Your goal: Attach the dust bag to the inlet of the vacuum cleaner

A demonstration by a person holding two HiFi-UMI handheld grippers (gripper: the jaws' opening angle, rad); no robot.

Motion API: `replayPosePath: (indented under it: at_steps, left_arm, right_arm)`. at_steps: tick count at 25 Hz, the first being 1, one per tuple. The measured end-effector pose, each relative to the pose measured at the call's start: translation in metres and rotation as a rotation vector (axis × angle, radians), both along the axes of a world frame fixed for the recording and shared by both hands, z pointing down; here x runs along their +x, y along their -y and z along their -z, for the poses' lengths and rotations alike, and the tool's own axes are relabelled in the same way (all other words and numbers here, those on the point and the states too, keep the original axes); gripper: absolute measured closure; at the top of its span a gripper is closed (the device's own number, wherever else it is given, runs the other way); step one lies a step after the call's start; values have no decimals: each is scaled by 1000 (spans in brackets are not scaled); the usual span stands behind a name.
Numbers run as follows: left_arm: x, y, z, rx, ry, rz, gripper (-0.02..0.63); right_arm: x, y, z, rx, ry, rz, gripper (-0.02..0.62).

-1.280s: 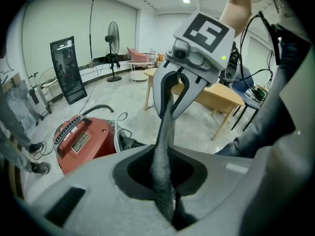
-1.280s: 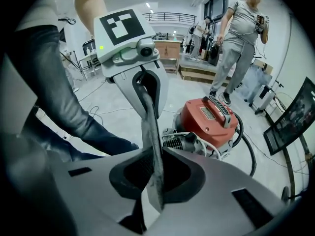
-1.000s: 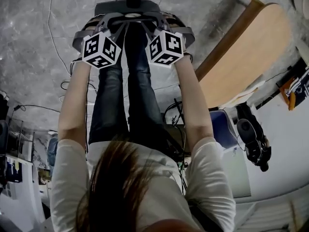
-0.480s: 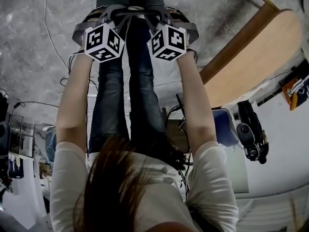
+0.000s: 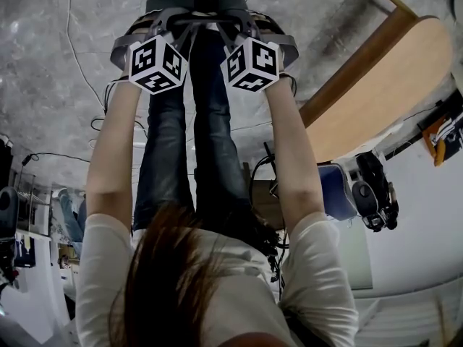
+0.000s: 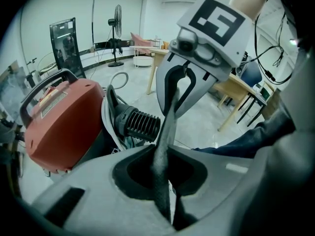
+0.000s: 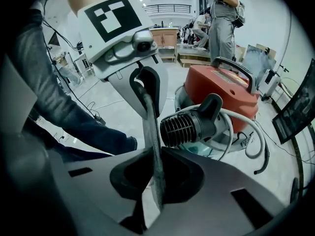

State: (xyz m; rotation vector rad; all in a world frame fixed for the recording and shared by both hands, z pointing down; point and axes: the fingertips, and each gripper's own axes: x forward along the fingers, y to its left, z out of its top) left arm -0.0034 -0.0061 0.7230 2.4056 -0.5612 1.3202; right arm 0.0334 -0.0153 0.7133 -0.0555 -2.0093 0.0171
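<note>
A pale wooden table (image 5: 376, 92) fills the upper right of the head view. It stands on a grey marbled floor (image 5: 43, 85), where a thin dark cable (image 5: 54, 157) runs along the middle left. A blue chair (image 5: 334, 190) sits at the middle right. In the left gripper view, a standing fan (image 6: 118, 14) rises at the upper left, beside a dark-framed panel (image 6: 63, 48). In the right gripper view, a person in grey (image 7: 224, 23) stands at the top, to the right of a wooden counter (image 7: 166, 36).

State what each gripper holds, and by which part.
The left gripper and the right gripper each clamp the dust bag at opposite ends of its grey edge.
</note>
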Motion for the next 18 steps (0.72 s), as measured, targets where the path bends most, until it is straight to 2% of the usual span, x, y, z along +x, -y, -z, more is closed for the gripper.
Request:
replayPosePath:
  at_steps: [18]
  left_arm:
    - [-2, 15, 10, 50, -5, 28, 561]
  right_arm:
    - [-2, 15, 11, 46, 3, -9, 561]
